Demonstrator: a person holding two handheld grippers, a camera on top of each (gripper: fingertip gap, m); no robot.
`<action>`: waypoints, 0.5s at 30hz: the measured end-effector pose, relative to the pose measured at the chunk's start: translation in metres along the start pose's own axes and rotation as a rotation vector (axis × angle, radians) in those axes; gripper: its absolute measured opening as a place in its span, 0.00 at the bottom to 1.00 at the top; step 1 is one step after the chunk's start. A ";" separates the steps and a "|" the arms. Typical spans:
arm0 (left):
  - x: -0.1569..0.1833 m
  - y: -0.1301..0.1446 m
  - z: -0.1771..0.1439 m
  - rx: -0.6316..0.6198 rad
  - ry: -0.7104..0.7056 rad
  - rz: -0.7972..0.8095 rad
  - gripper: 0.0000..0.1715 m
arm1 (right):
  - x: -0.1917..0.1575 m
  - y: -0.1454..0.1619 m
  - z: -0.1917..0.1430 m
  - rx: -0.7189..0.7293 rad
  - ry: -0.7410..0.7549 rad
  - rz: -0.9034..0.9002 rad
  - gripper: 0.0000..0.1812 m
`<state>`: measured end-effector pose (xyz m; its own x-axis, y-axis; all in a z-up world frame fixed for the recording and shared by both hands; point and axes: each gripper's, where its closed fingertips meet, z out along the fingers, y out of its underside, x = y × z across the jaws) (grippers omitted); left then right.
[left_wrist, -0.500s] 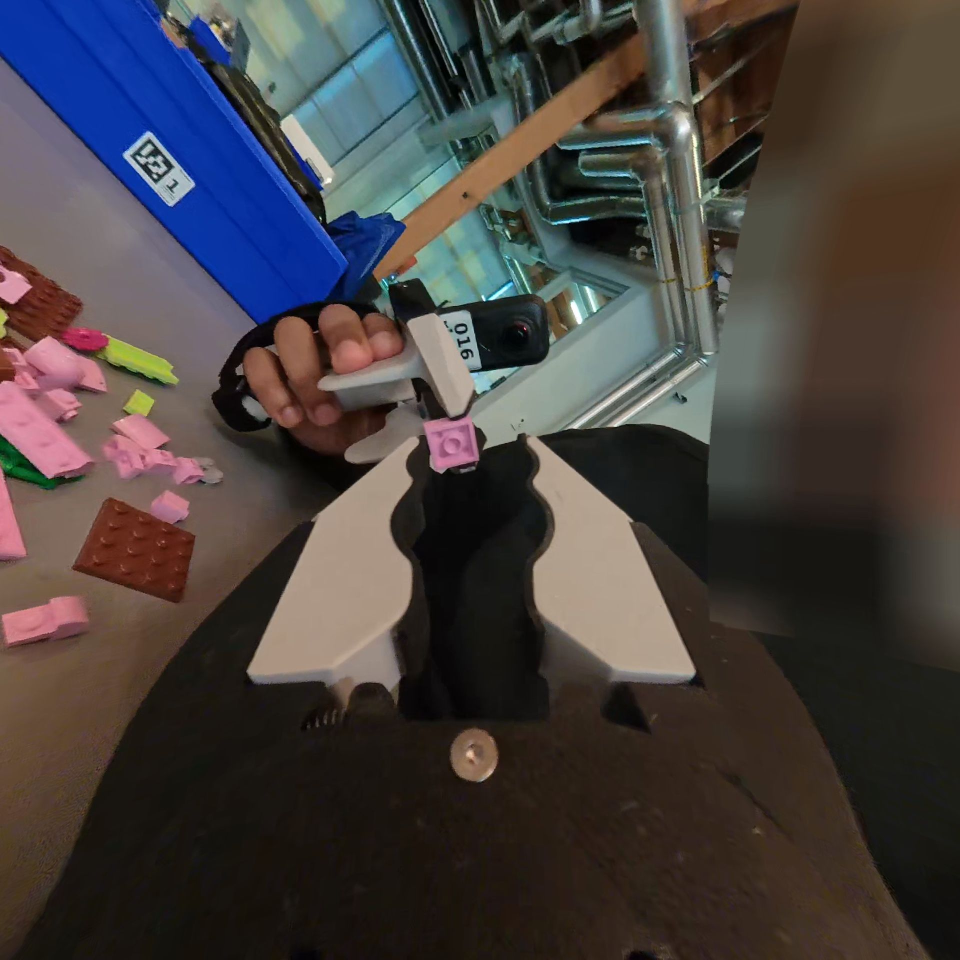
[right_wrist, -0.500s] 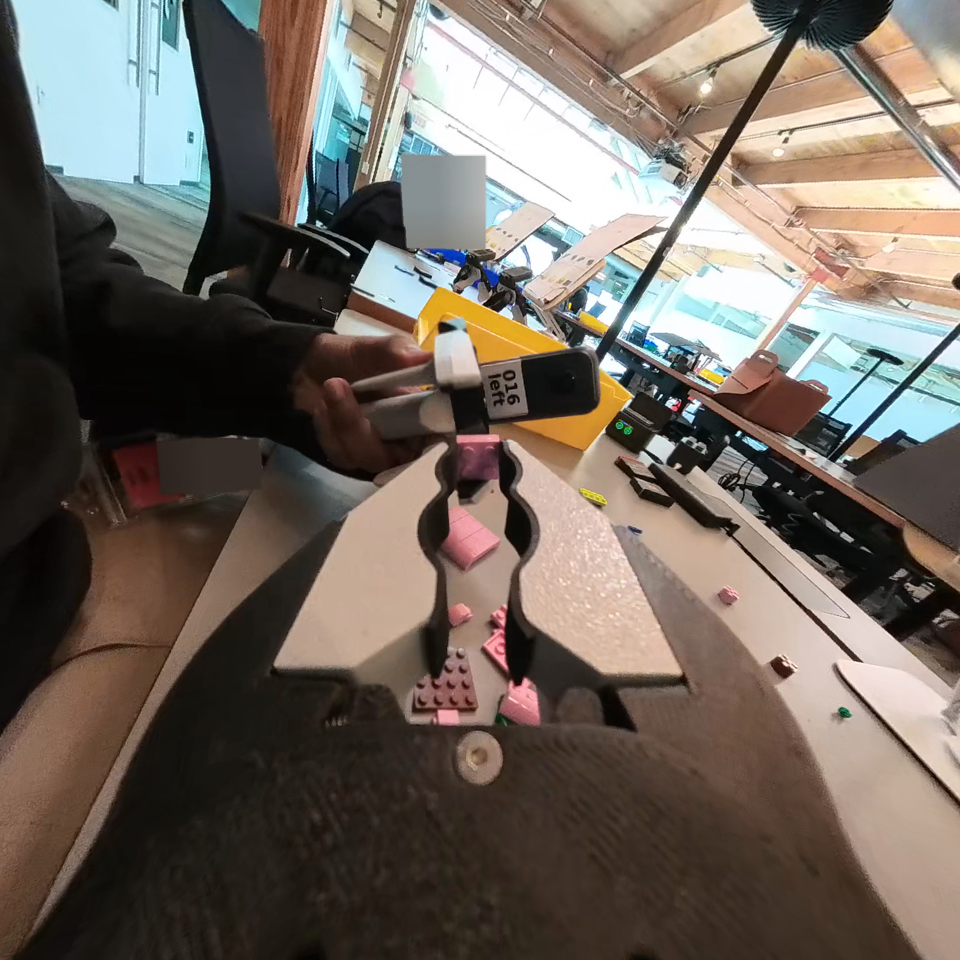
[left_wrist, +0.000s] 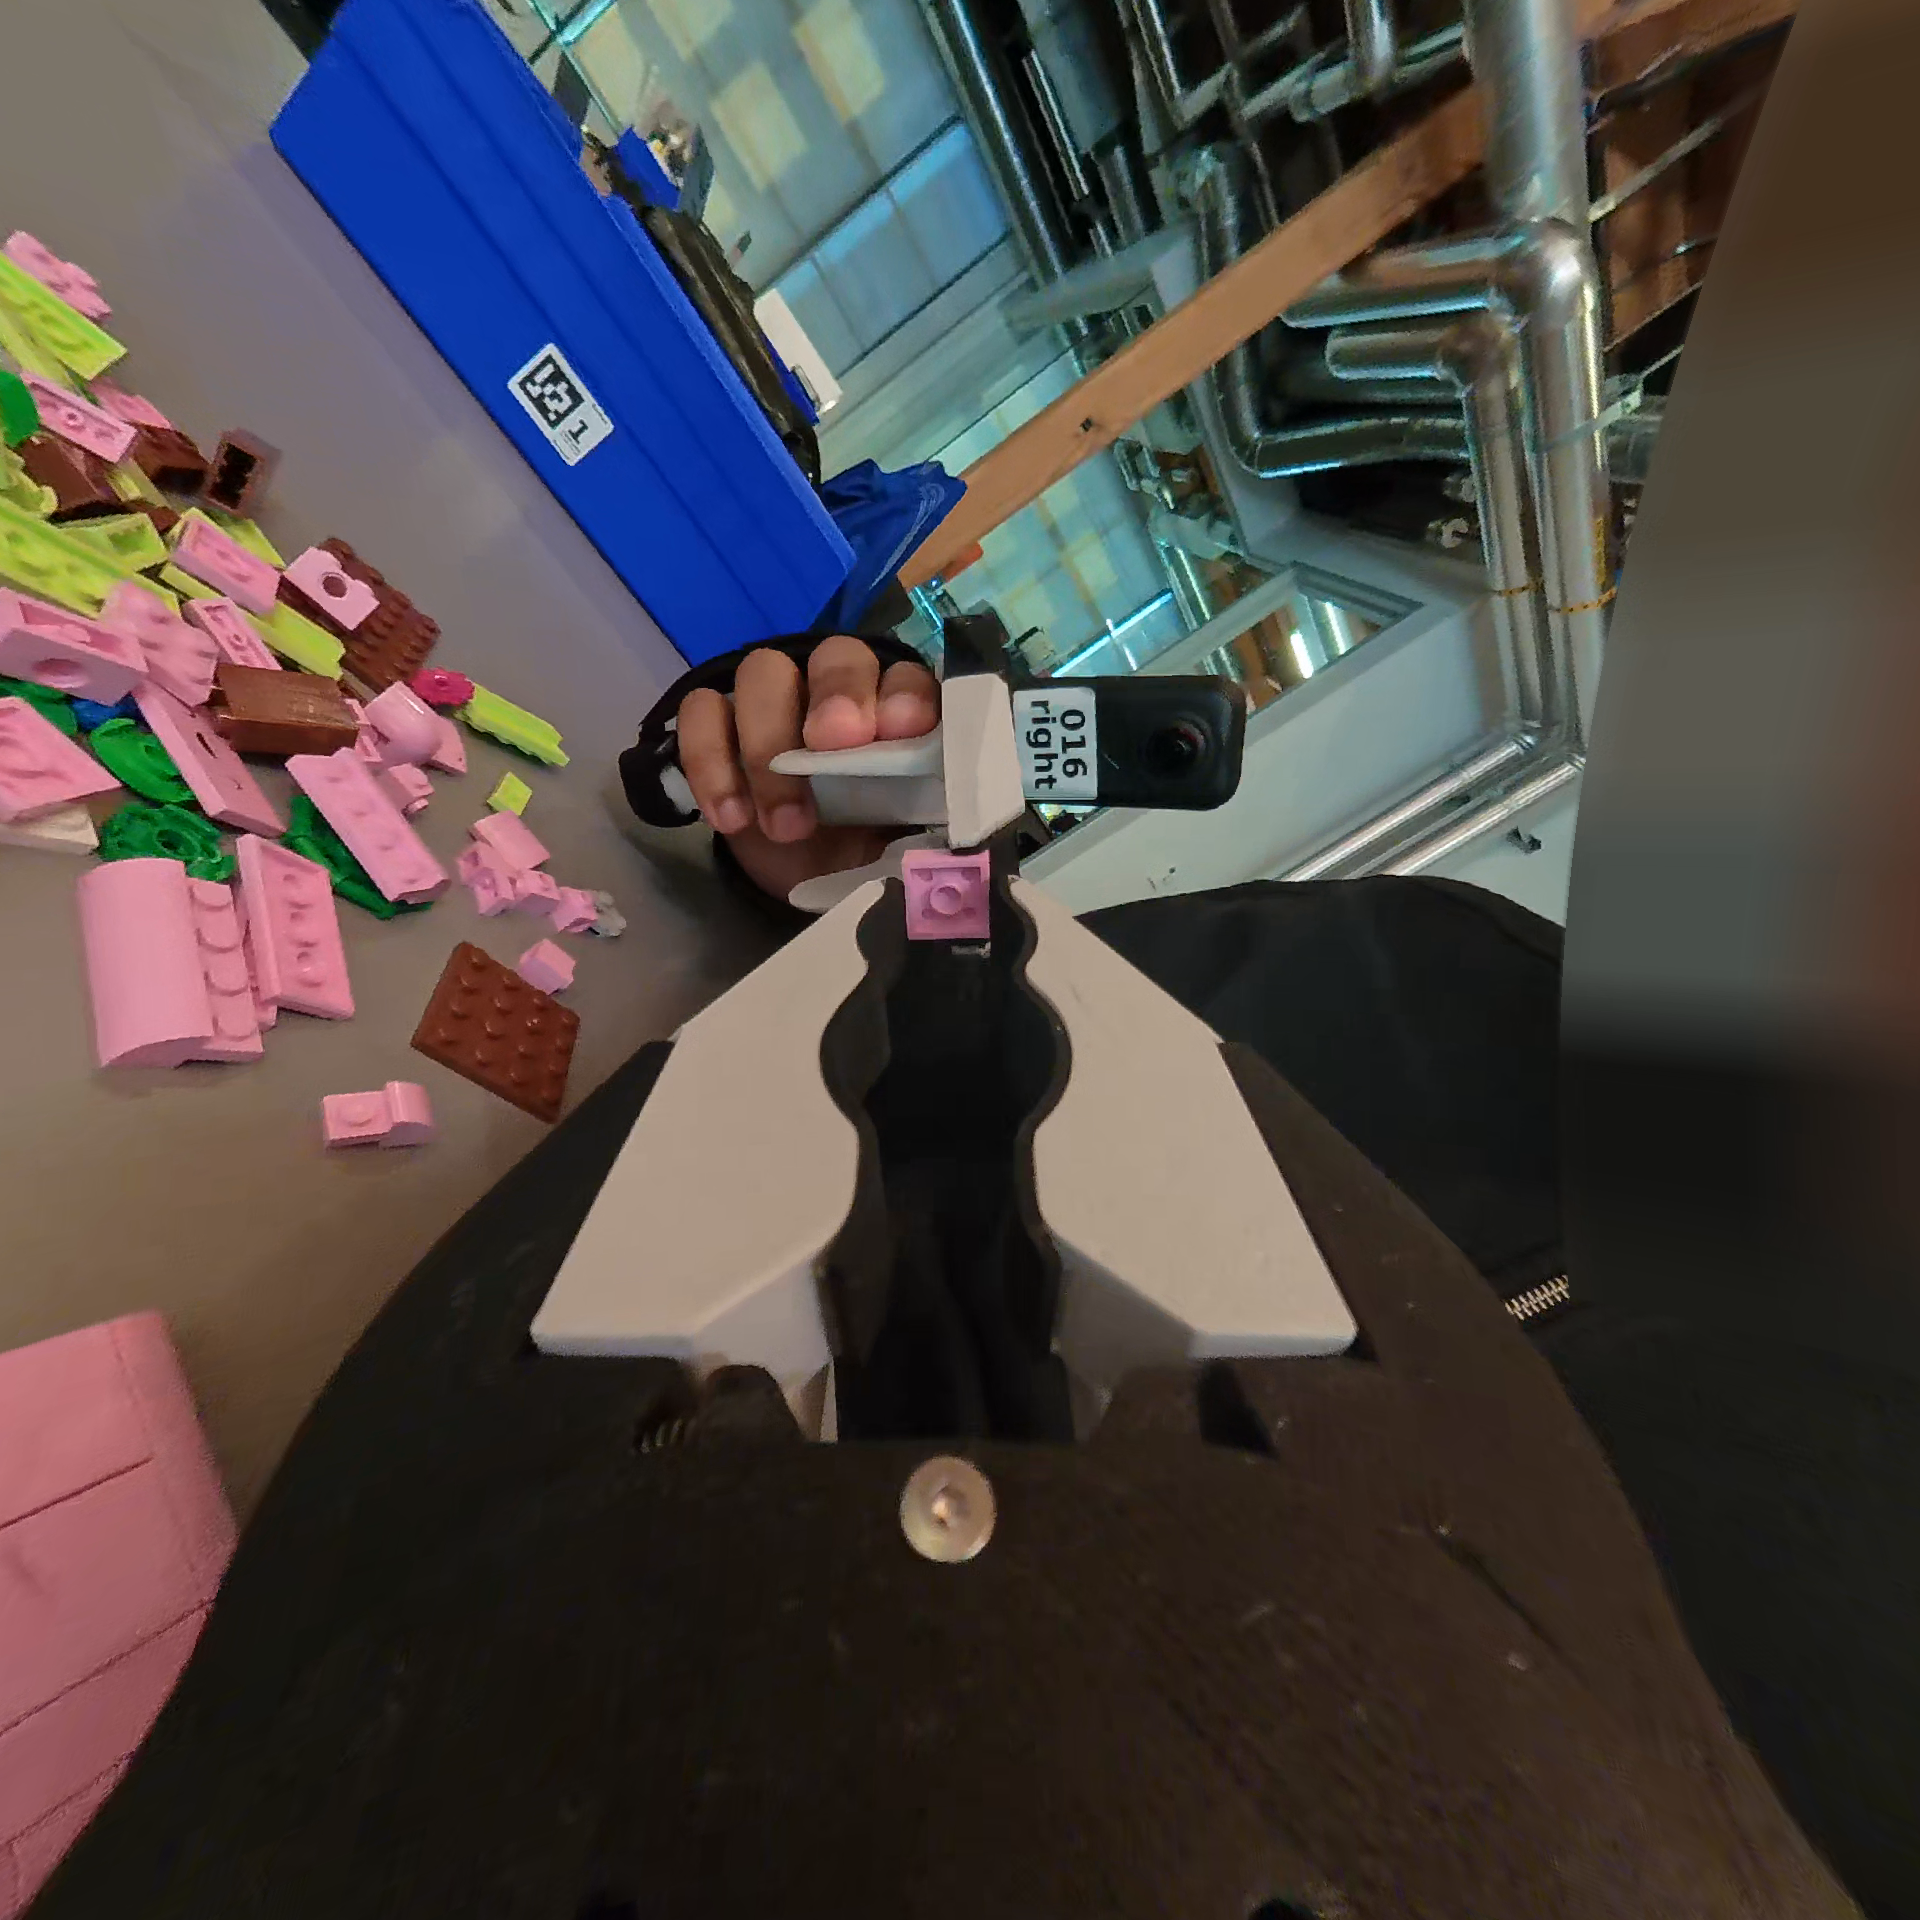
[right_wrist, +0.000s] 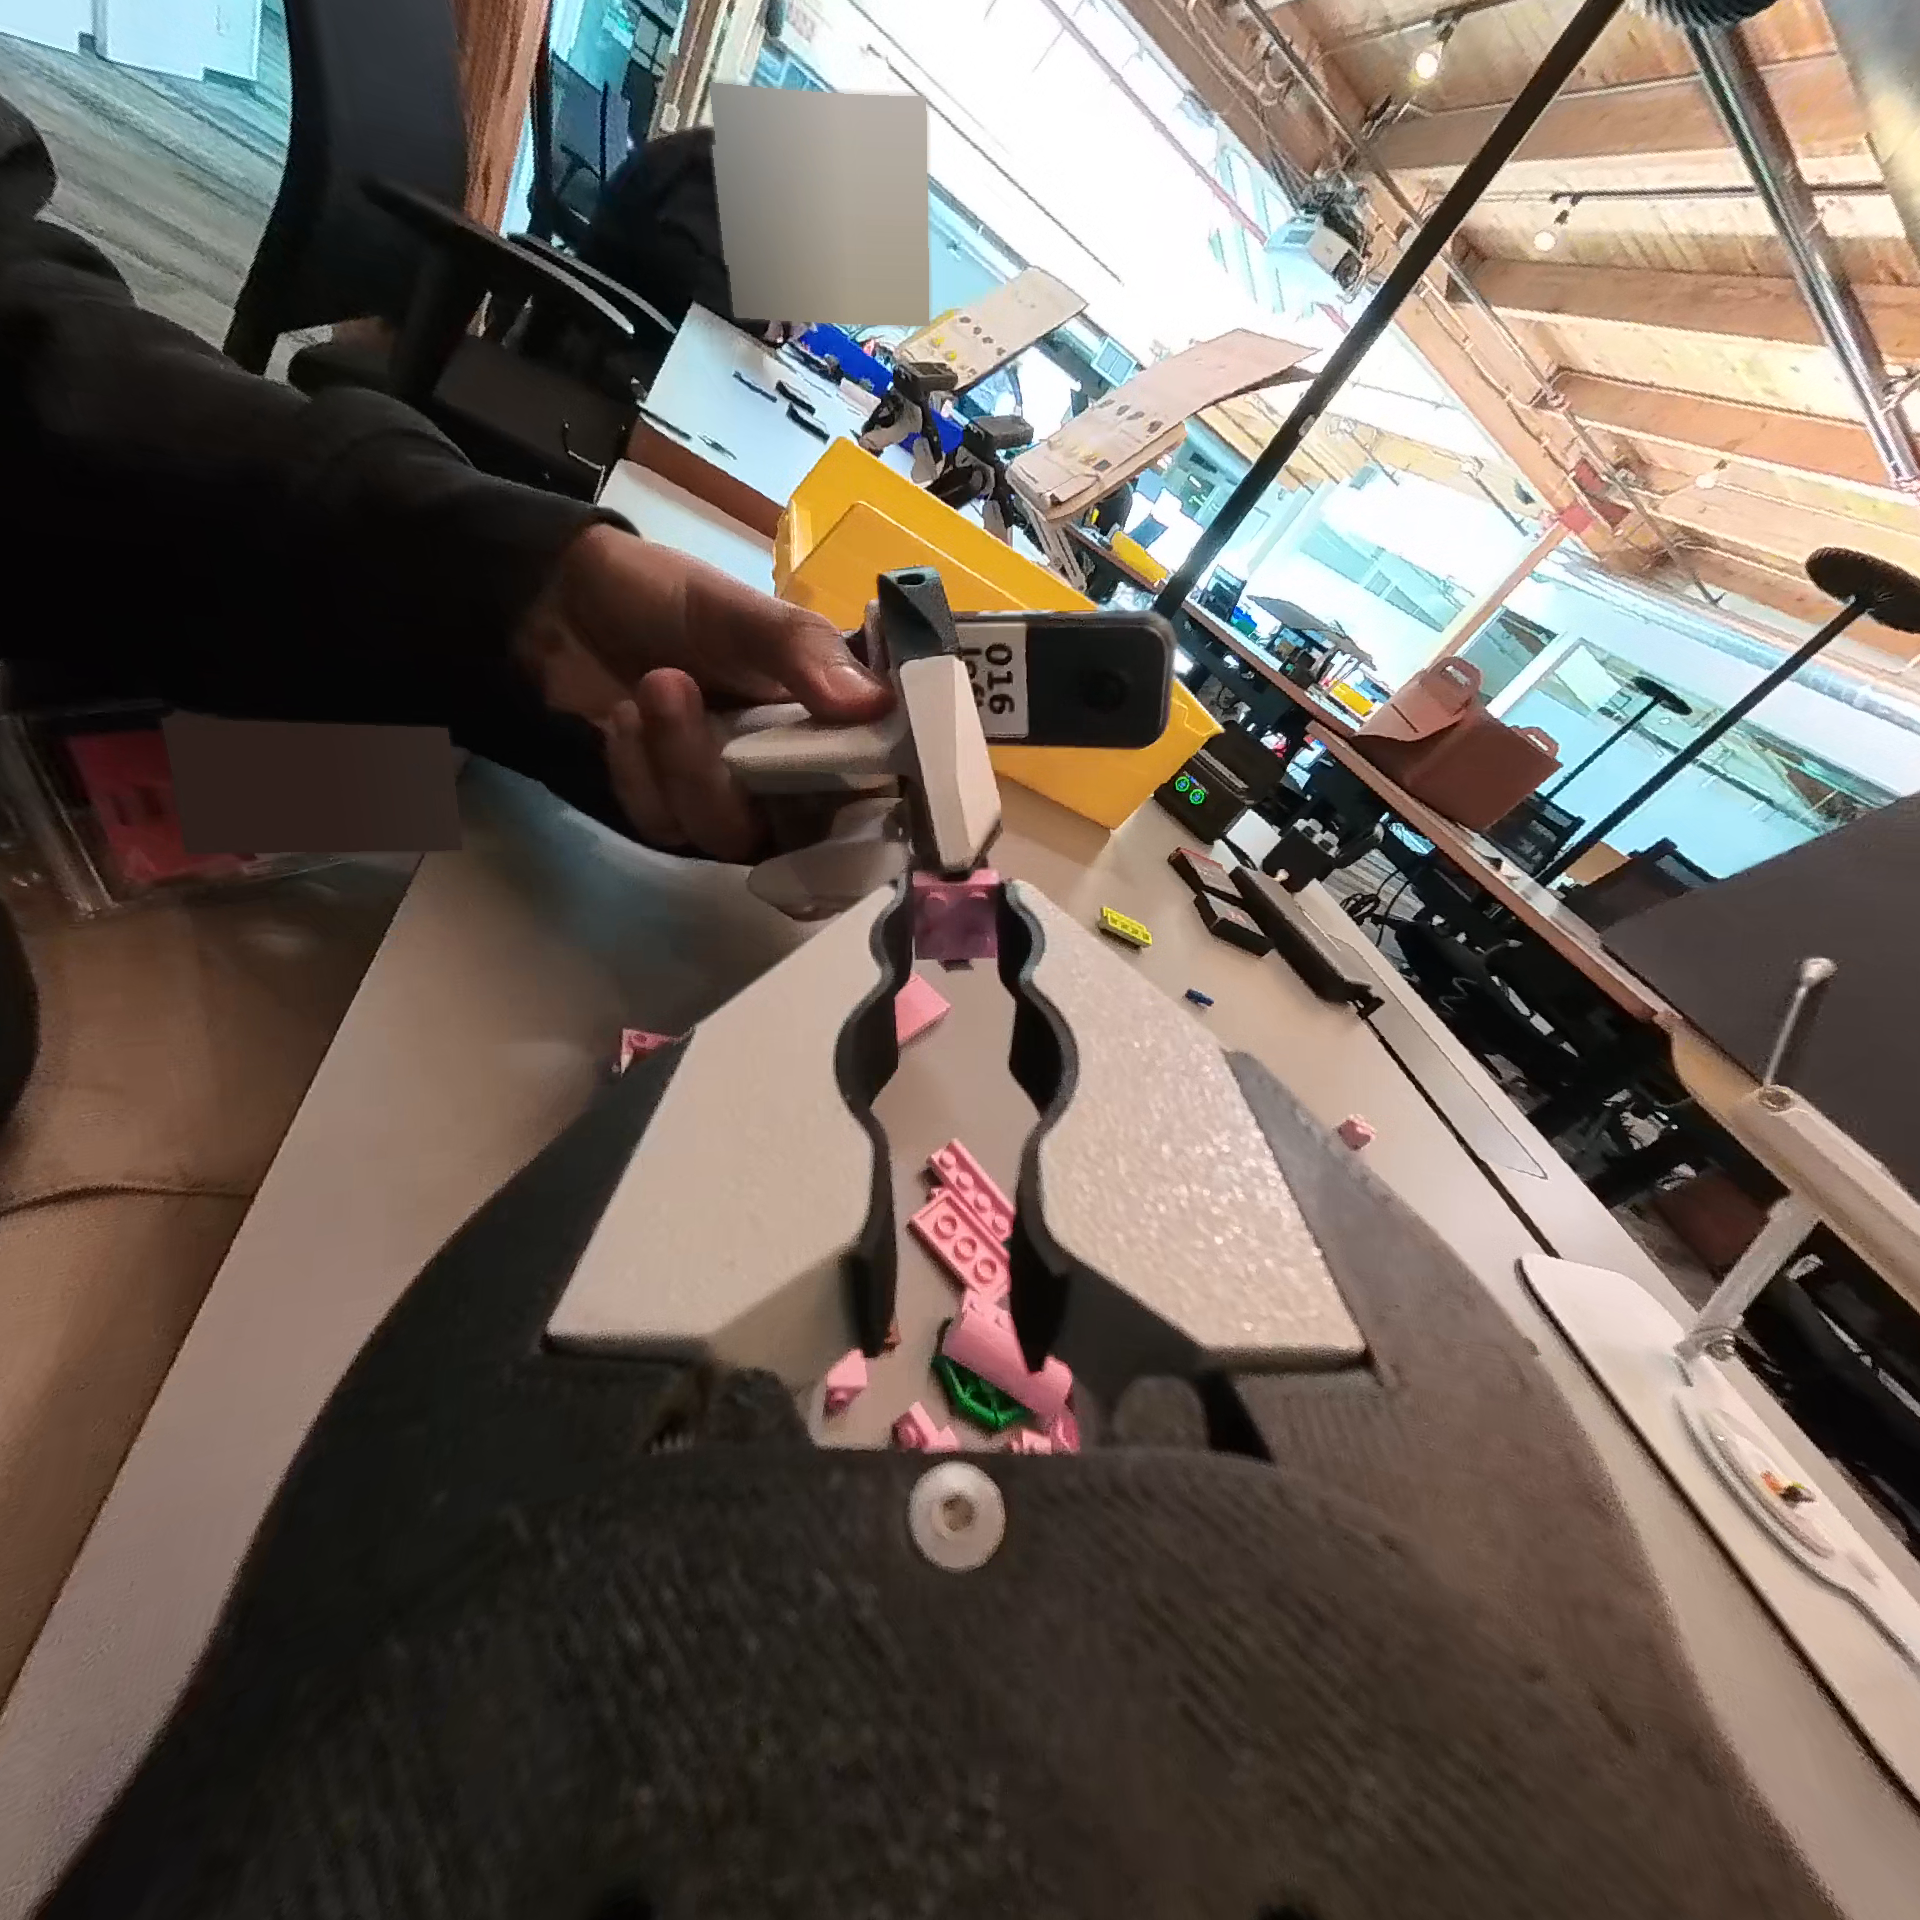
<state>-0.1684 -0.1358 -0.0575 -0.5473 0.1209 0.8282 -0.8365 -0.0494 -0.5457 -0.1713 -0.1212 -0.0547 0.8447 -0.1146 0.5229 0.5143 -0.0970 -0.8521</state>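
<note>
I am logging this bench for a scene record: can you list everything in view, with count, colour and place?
small pink brick: one, pink, pinched between both grippers' tips above the table.
loose bricks: many, pink, lime, green and brown, heaped on the grey table.
brown plate: one, brown, beside the heap.
blue bin: one, blue, behind the heap.
yellow bin: one, yellow, on the far side of the table.
left gripper: grey fingers, closed on the brick.
right gripper: grey fingers, closed on the same brick.
hands: two, one on each gripper's handle.
</note>
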 end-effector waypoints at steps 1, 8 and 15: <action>0.001 0.001 0.000 -0.007 -0.002 0.001 0.07 | 0.000 -0.001 0.000 0.006 0.000 -0.001 0.07; 0.002 0.000 0.001 0.006 0.054 -0.023 0.07 | 0.000 -0.003 -0.001 0.023 -0.008 0.017 0.07; 0.003 -0.008 0.004 0.069 0.021 0.030 0.08 | 0.010 -0.003 -0.004 0.005 0.017 0.057 0.07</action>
<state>-0.1637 -0.1388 -0.0503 -0.5722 0.1389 0.8083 -0.8199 -0.1215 -0.5595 -0.1654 -0.1259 -0.0469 0.8699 -0.1369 0.4738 0.4663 -0.0847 -0.8806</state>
